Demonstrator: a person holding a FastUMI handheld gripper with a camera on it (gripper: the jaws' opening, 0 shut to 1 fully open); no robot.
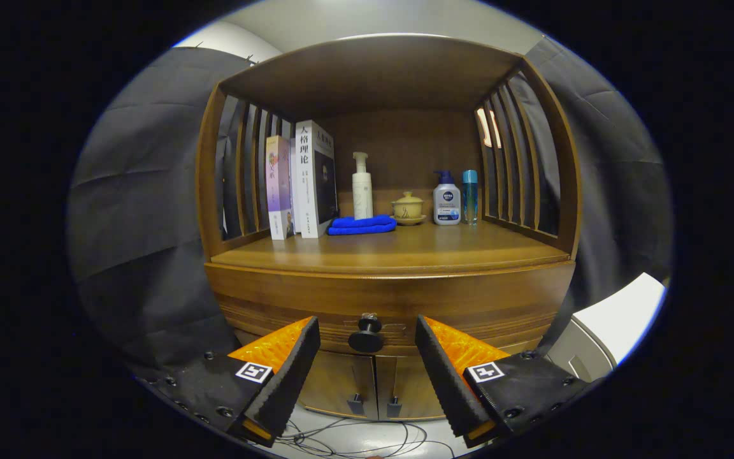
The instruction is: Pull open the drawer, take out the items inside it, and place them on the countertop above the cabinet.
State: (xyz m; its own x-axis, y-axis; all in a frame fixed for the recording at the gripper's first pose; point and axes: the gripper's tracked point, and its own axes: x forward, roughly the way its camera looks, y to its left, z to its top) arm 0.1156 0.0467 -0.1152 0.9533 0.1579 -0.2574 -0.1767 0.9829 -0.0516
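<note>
We see the tool [367, 331] spread wide, its fingers [290, 376] on both sides of the knob [366, 335] but not touching it. The drawer [392, 309] is closed, just under the worktop [405, 252] with books [303, 182], bottles [446, 199] and a cloth [362, 225].

the gripper [367, 341] is spread wide, its fingers either side of the dark round knob [366, 334] of the closed drawer [392, 306], touching nothing. beyond, on the countertop [405, 252], stand two books [300, 182], a white pump bottle [362, 188], a folded blue cloth [362, 224], a lidded cup [408, 207] and two more bottles [456, 197].
</note>
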